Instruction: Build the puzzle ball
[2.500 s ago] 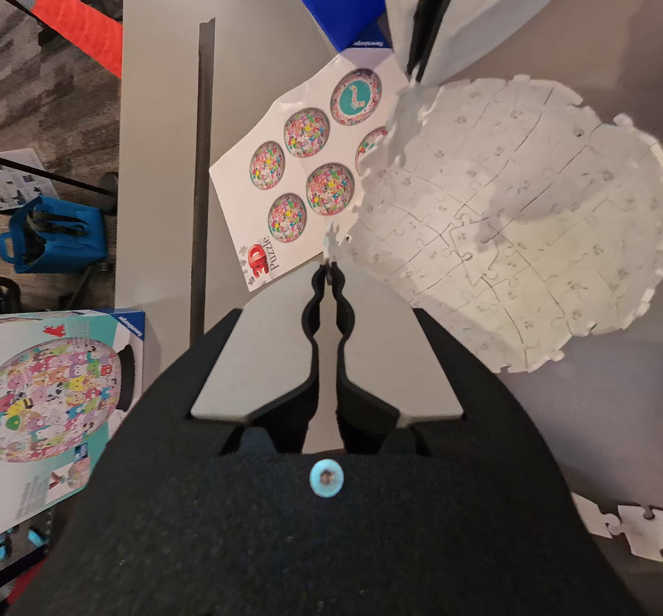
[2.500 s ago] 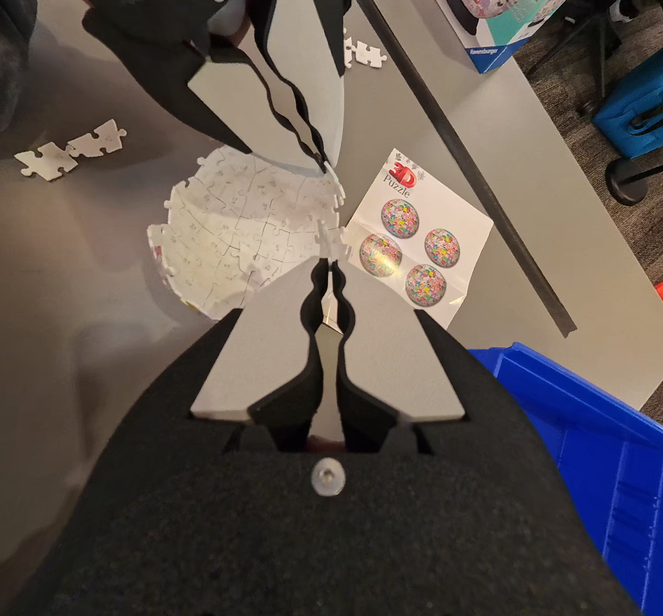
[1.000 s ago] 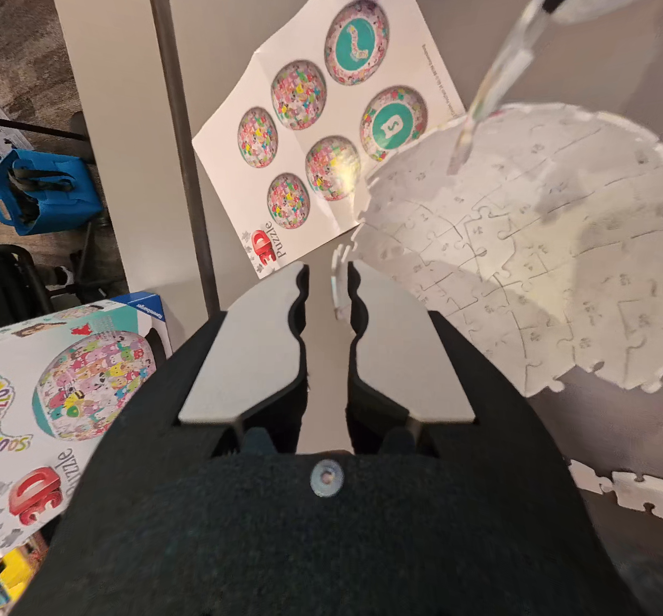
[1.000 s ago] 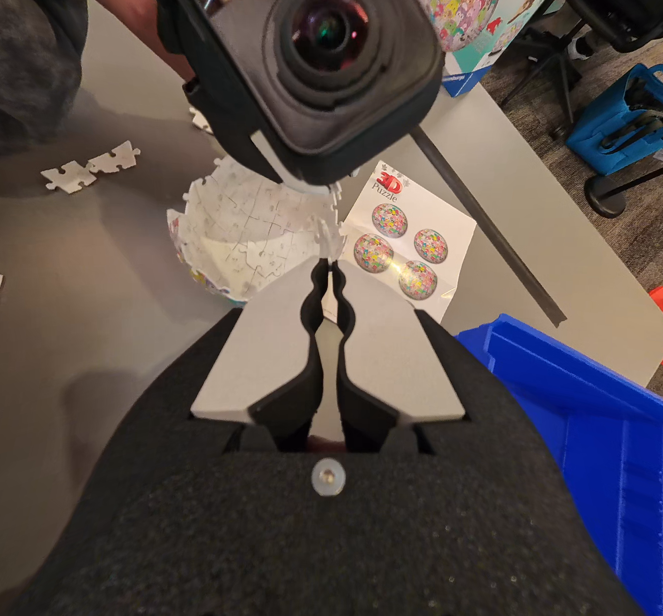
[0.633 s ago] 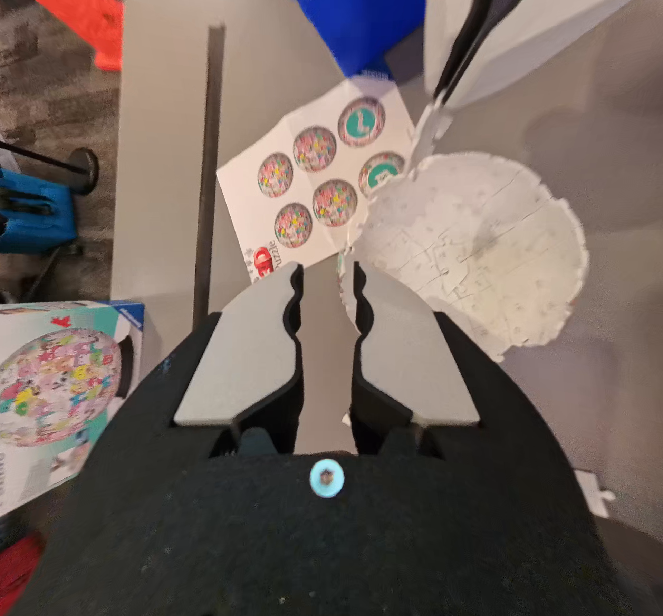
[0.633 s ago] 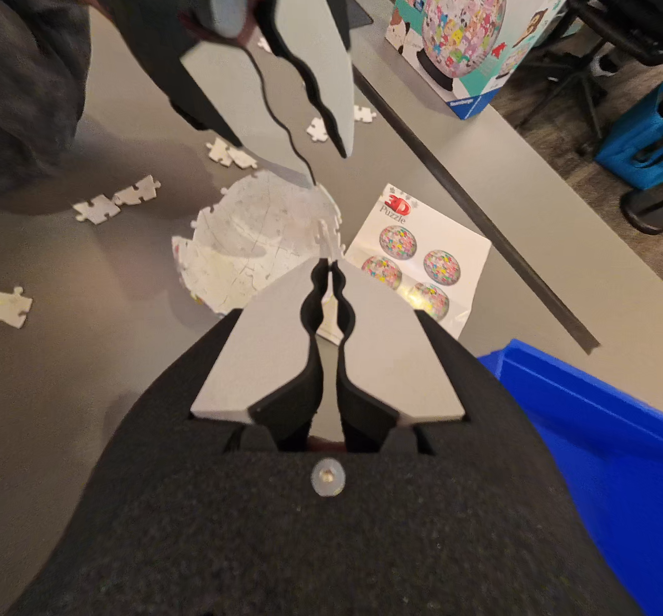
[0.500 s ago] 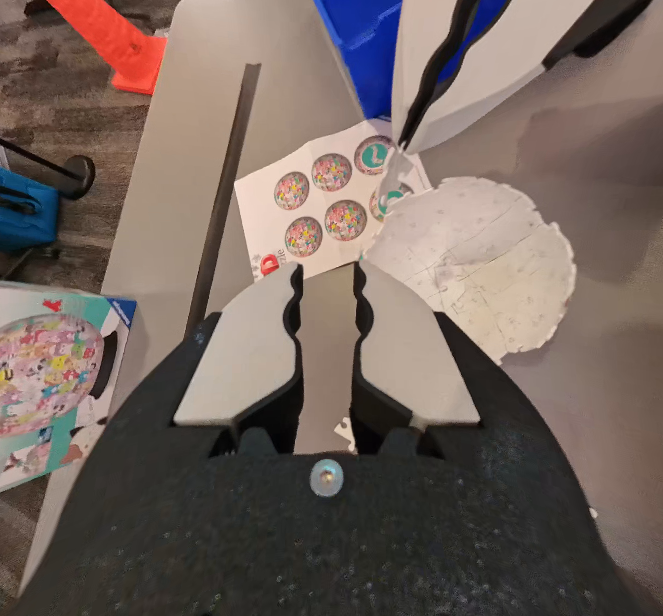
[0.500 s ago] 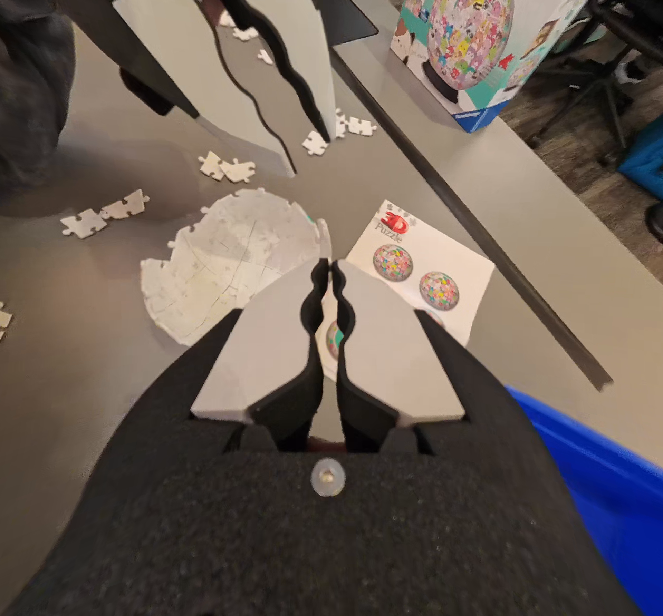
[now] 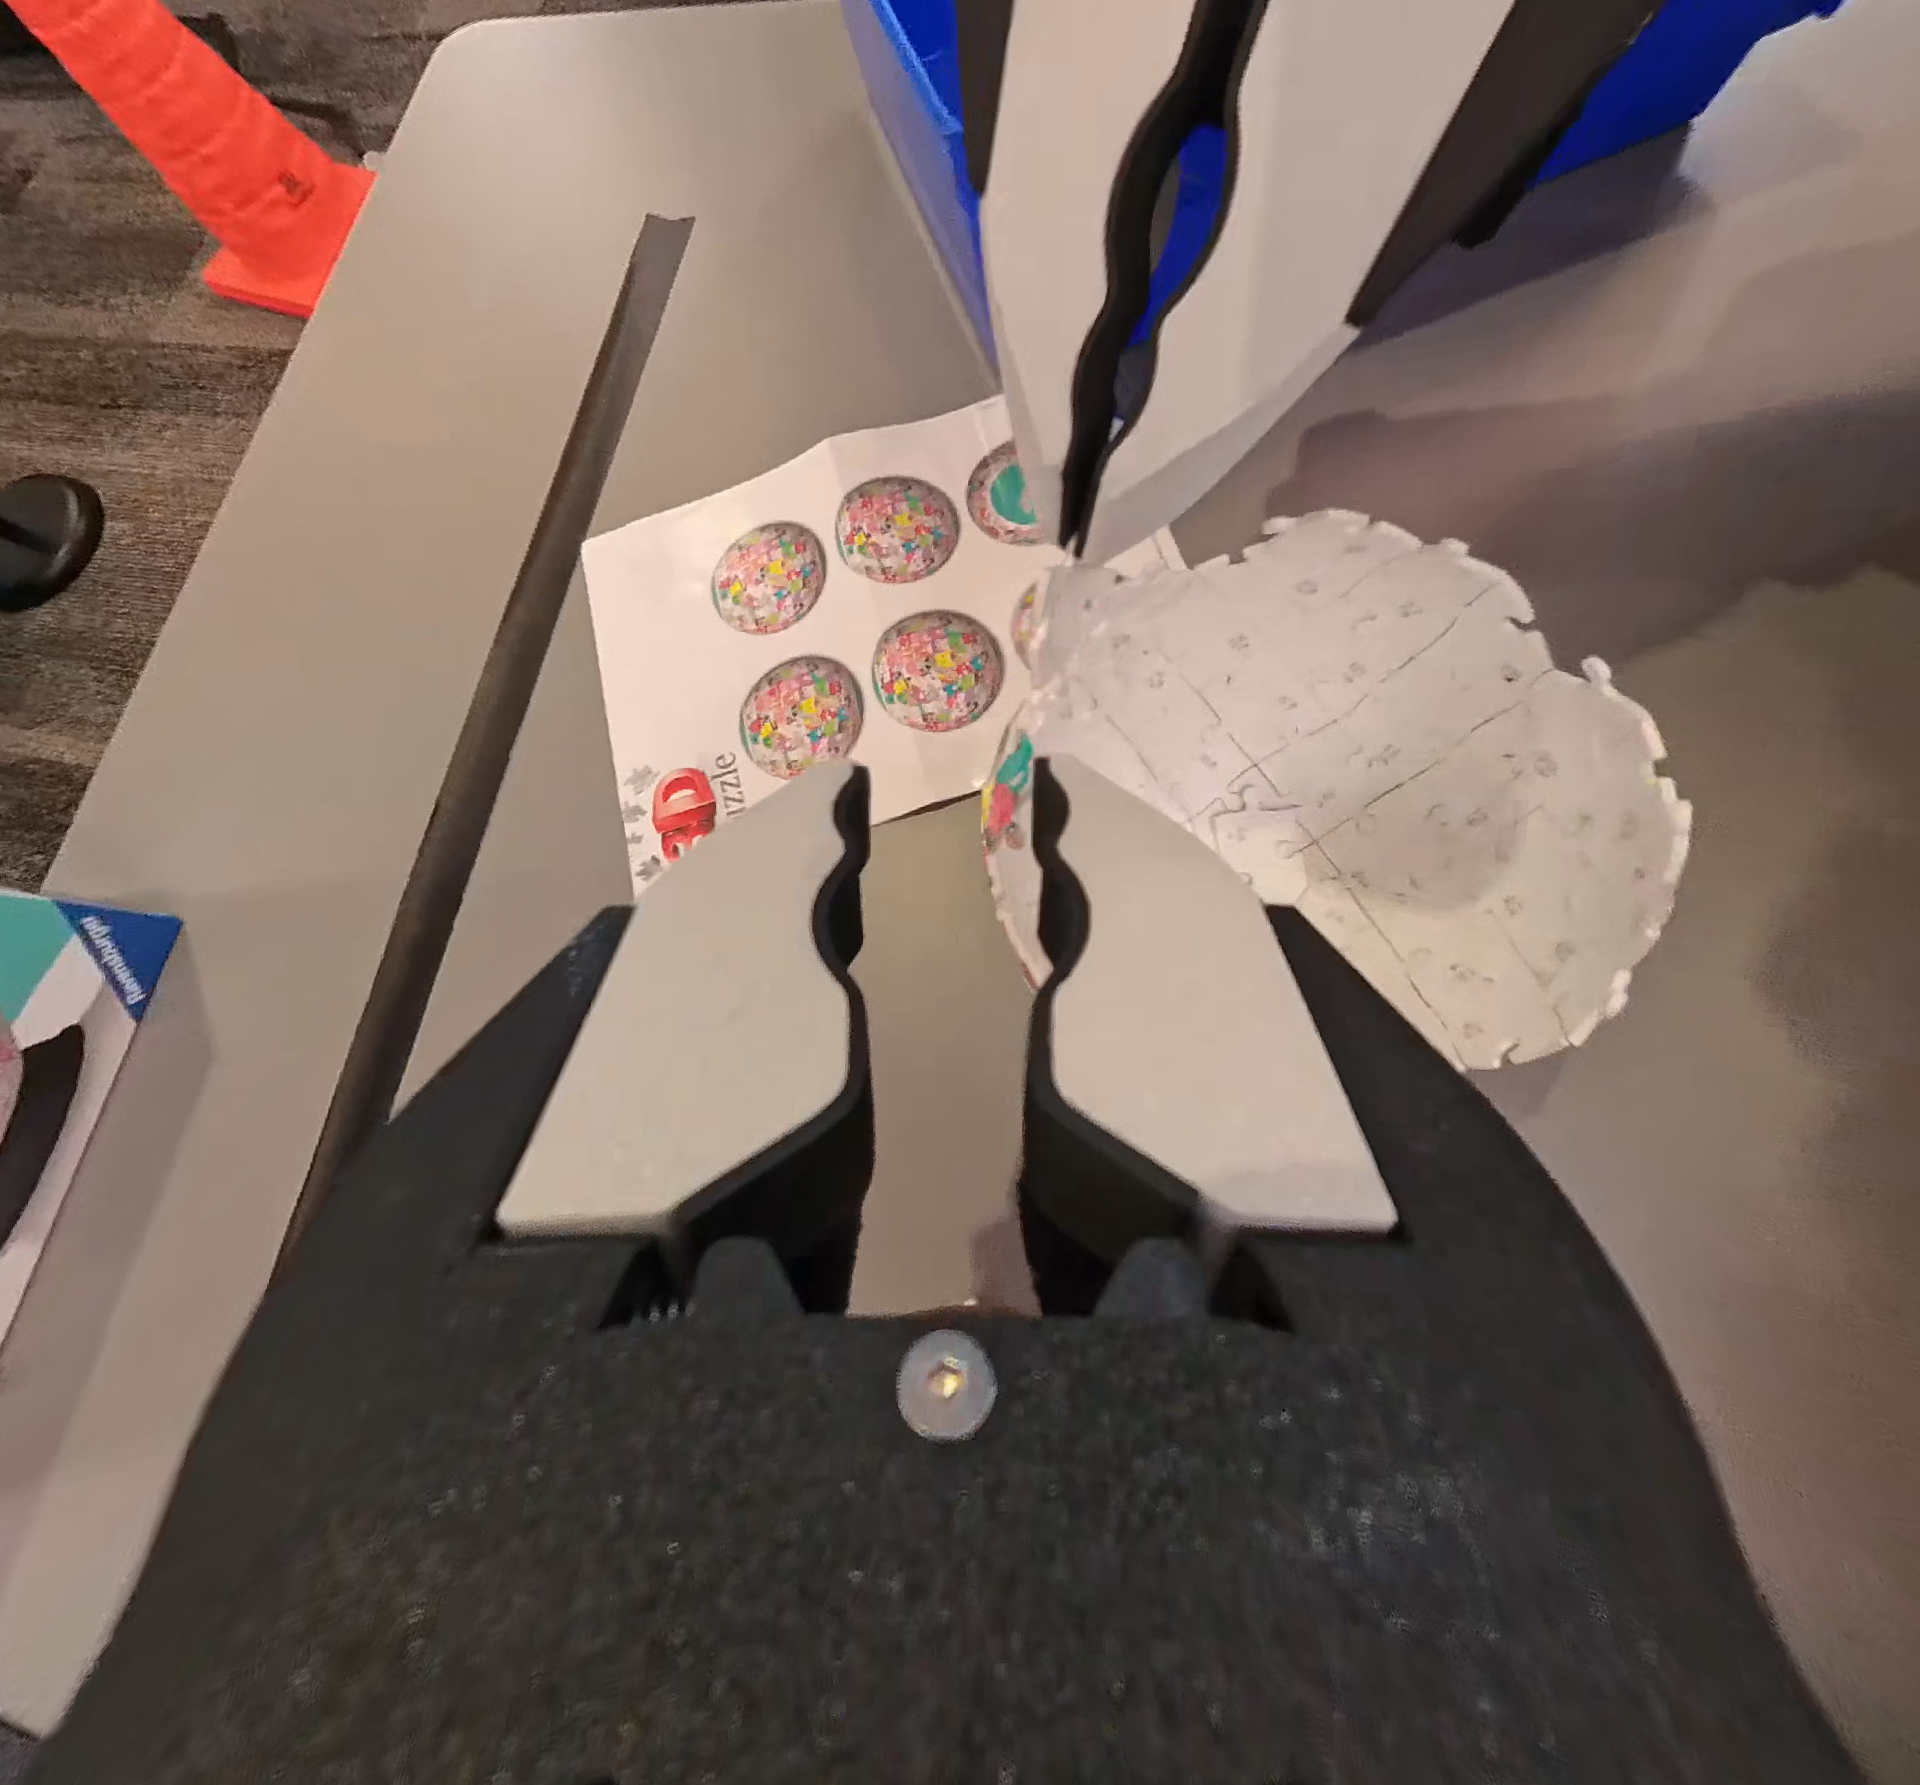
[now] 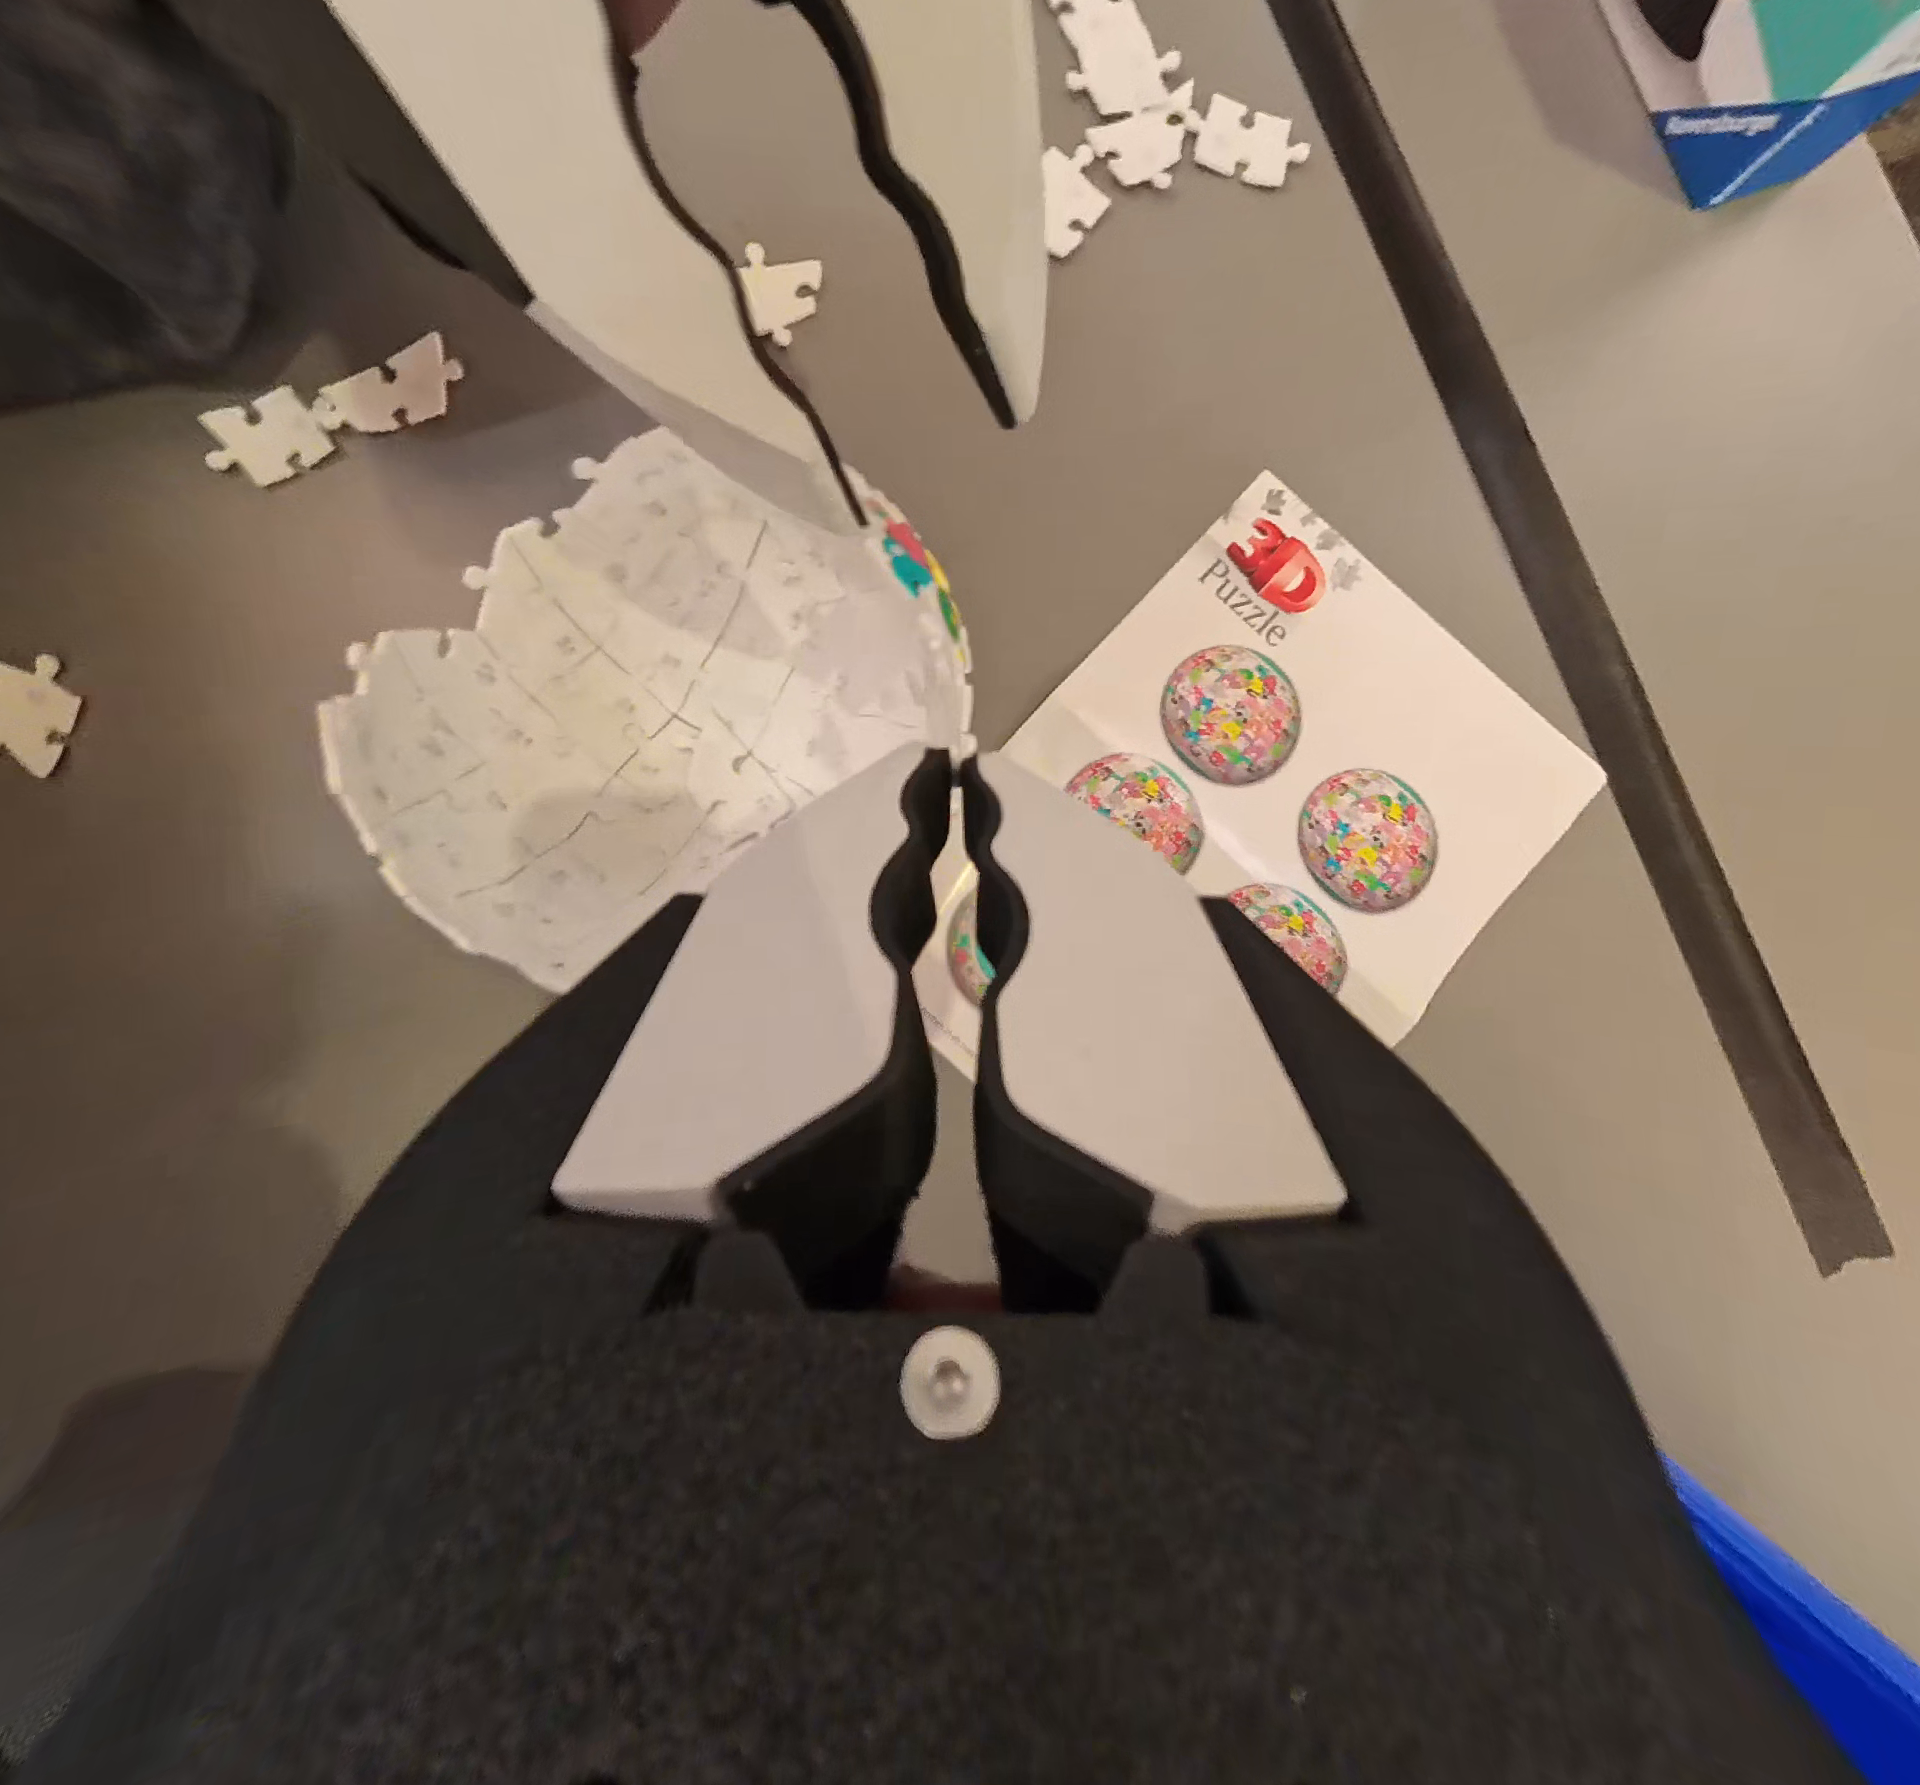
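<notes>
The part-built puzzle ball is a white shell of joined pieces on the grey table. It is tilted, so its coloured outer side shows at one edge. My right gripper is shut on the shell's rim; in the left wrist view it comes down from the top. My left gripper is open, and the shell's coloured rim sits just inside its right finger. In the right wrist view the left gripper hangs over the shell's far rim, one fingertip at the rim.
An instruction sheet lies beside the shell. Loose white pieces lie behind it and to its left. The puzzle box stands past a dark slot. A blue bin is close by. An orange cone stands on the floor. Spacing between my two grippers at the tips: around 5 cm. From either gripper's tips it is about 25 cm to the dark slot. My right wrist view looks at it from another angle.
Both grippers have closed in on the shell. The shell has tipped up at the rim in the right gripper, so its coloured outside shows. The left gripper stays open.
</notes>
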Tool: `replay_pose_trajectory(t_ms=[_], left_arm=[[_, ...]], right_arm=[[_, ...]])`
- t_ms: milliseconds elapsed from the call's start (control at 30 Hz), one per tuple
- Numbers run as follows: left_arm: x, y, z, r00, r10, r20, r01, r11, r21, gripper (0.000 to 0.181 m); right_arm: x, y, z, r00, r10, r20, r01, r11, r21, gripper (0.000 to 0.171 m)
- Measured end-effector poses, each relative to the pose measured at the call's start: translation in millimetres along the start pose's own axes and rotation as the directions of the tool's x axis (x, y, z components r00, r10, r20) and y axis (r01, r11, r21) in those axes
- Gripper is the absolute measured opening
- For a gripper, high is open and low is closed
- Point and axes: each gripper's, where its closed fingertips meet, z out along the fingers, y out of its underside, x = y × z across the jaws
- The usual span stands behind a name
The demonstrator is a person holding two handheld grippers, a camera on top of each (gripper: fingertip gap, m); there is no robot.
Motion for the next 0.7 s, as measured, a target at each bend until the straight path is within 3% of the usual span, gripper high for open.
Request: replay_pose_trajectory(t_ms=[700], left_arm=[[-0.6, 51.9, 11.9, 0.991, -0.093, -0.098, 0.086, 0.994, -0.066, 0.027]], right_arm=[[-3.9, -14.6, -42.0, 0.990, -0.096, -0.104, 0.088, 0.993, -0.079, 0.002]])
